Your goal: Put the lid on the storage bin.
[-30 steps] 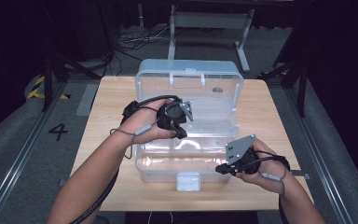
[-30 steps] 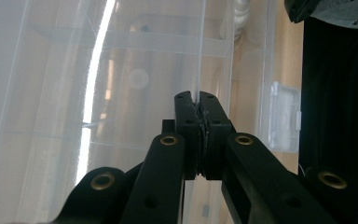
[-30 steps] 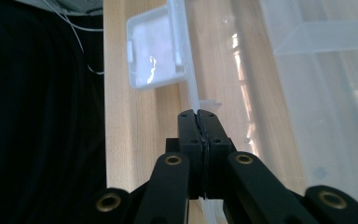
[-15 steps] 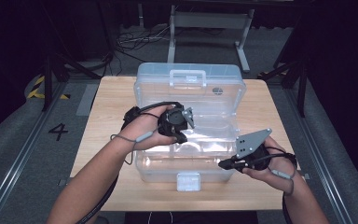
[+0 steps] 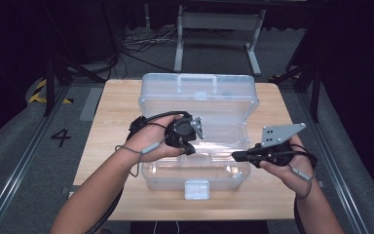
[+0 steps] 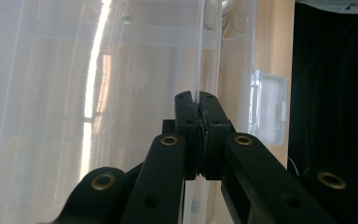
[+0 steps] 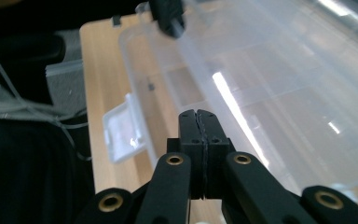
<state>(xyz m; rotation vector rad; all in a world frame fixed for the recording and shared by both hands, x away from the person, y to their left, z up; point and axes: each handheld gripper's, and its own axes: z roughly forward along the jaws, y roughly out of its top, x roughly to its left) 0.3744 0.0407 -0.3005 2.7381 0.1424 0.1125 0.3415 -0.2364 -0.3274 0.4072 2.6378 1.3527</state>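
Near the bottom right of the high view, the right gripper [image 5: 237,156] has drifted right and slightly up off the clear plastic box [image 5: 195,168], jaws pressed together on nothing, so that hand looks free for its next move. Farther in, at frame centre on the wooden surface [image 5: 112,131], the left gripper [image 5: 191,150] pinches a thin clear panel [image 6: 198,56] inside the box, whose lid [image 5: 199,95] stands open beyond.

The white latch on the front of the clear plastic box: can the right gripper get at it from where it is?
Probably yes. The white latch sits on the clear plastic box's front wall with bare wooden table before it. The right gripper, shut on nothing, hangs nearby; the left gripper pinches a thin clear panel farther back.
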